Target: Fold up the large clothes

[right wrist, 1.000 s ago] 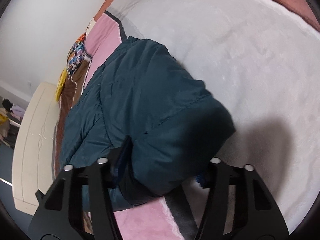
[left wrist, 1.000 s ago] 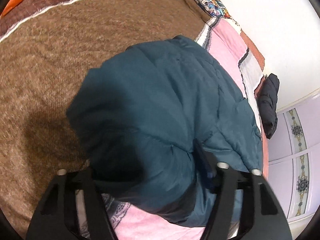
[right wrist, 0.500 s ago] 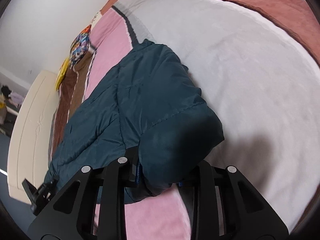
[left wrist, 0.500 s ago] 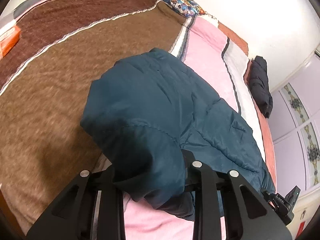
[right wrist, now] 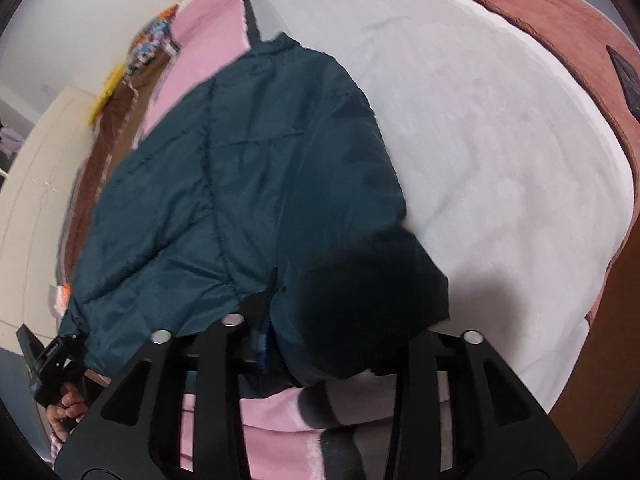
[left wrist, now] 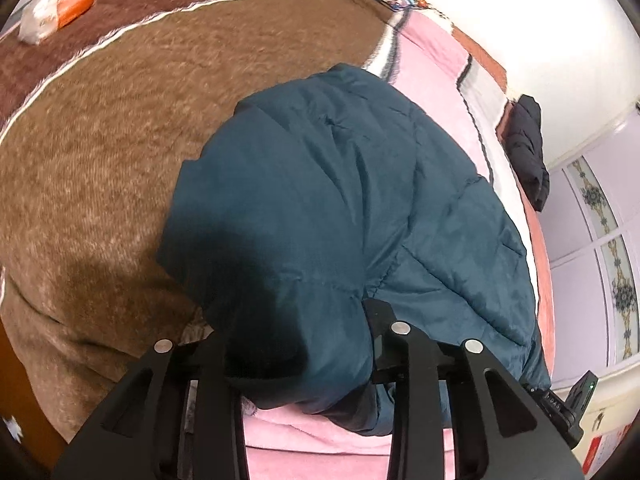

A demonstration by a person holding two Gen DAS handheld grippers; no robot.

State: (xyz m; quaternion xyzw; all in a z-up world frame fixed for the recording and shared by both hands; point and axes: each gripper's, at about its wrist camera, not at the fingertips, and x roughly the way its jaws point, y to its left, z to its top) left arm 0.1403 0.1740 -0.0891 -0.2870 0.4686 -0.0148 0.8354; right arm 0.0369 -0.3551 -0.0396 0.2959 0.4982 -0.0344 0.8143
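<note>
A dark teal padded jacket (left wrist: 340,208) lies bunched on the bed and also shows in the right wrist view (right wrist: 248,176). My left gripper (left wrist: 296,356) is shut on the jacket's near left corner, with thick fabric filling the space between its fingers. My right gripper (right wrist: 324,356) is shut on the jacket's near right corner, its fingertips buried in the fabric. Both hold the near edge lifted above the bed. The other gripper shows at the lower right of the left wrist view (left wrist: 568,404) and at the lower left of the right wrist view (right wrist: 48,360).
The bed carries a brown fleece blanket (left wrist: 100,152), a pink and grey blanket (left wrist: 432,56) and a white blanket (right wrist: 500,140). A black garment (left wrist: 528,148) lies by the wall. An orange and white pack (left wrist: 56,4) lies at the far left.
Both grippers closed on the jacket's near corners over the past second and have lifted them; the views have swung and the fabric bulges more between the fingers.
</note>
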